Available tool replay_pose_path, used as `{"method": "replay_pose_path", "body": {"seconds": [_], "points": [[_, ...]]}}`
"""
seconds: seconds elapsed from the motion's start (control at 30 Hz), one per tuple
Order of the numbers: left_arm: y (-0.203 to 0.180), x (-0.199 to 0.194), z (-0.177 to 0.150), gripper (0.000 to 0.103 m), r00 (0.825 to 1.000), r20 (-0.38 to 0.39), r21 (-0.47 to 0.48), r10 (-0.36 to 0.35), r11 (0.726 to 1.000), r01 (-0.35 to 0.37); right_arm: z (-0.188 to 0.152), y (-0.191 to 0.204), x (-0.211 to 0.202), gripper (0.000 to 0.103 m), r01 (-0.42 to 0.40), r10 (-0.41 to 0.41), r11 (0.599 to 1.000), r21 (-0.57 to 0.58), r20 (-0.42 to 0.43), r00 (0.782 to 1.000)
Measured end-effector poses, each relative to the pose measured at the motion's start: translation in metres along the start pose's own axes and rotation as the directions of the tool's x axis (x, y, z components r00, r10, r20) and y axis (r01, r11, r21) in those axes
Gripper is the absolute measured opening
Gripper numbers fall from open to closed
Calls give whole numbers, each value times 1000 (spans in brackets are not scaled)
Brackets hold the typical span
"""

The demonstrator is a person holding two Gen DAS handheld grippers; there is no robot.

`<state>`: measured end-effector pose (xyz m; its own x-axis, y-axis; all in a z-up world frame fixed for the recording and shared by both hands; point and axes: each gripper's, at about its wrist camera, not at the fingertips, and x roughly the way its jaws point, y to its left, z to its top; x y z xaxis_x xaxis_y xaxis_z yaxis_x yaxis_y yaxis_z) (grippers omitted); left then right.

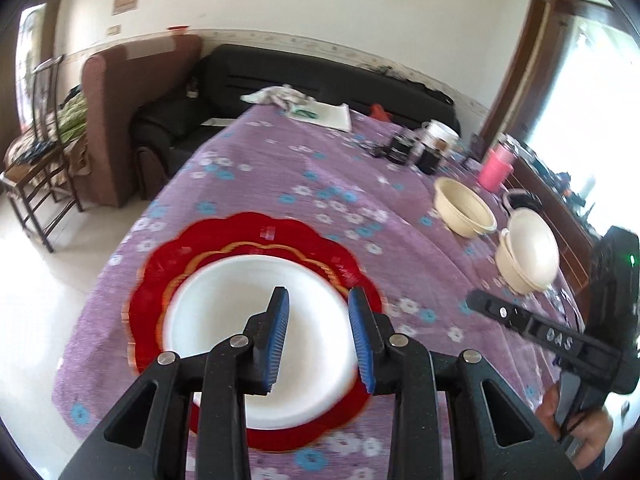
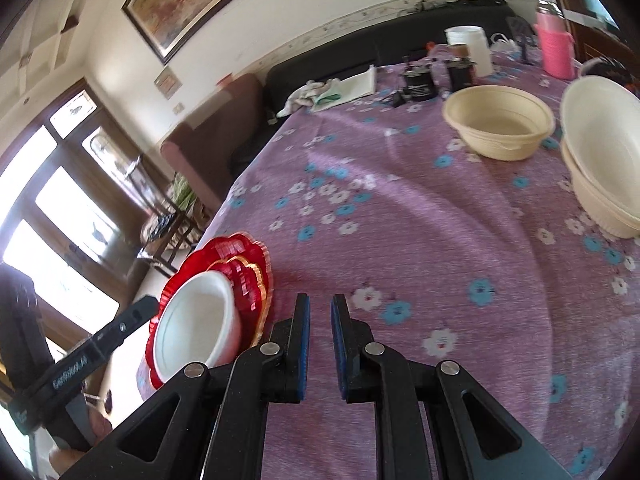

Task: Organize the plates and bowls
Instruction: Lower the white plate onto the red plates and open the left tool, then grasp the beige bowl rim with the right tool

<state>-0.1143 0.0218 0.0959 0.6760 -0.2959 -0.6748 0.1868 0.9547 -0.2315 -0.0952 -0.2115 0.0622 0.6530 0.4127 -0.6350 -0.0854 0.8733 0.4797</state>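
Observation:
A red scalloped plate [image 1: 224, 240] lies near the left edge of the purple flowered table [image 1: 280, 168], with a white bowl [image 1: 240, 300] on it. My left gripper [image 1: 319, 292] hovers just above that bowl, its jaws apart and nothing between the blue pads. In the right wrist view the red plate [image 2: 236, 264] and white bowl [image 2: 196, 320] sit to the lower left. My right gripper [image 2: 321, 297] is shut and empty over bare cloth. A single cream bowl [image 2: 500, 124] stands at the far right, beside a stack of two cream bowls [image 2: 600, 140].
A pink bottle [image 2: 554, 48], black jars [image 2: 418, 82] and a white tub [image 2: 470, 48] crowd the table's far right. A cloth and papers [image 1: 320, 114] lie at the far end. Beyond are a black sofa [image 1: 320, 76] and a wooden chair [image 1: 40, 184].

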Motion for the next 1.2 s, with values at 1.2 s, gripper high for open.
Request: {"method": "replay_pose_path", "body": {"seconds": [1.2], "points": [[-72,46,-23,35,976,-150,162,-160,970,184,168,-86,136,12,464,-537,793,-396,-92,838]]}}
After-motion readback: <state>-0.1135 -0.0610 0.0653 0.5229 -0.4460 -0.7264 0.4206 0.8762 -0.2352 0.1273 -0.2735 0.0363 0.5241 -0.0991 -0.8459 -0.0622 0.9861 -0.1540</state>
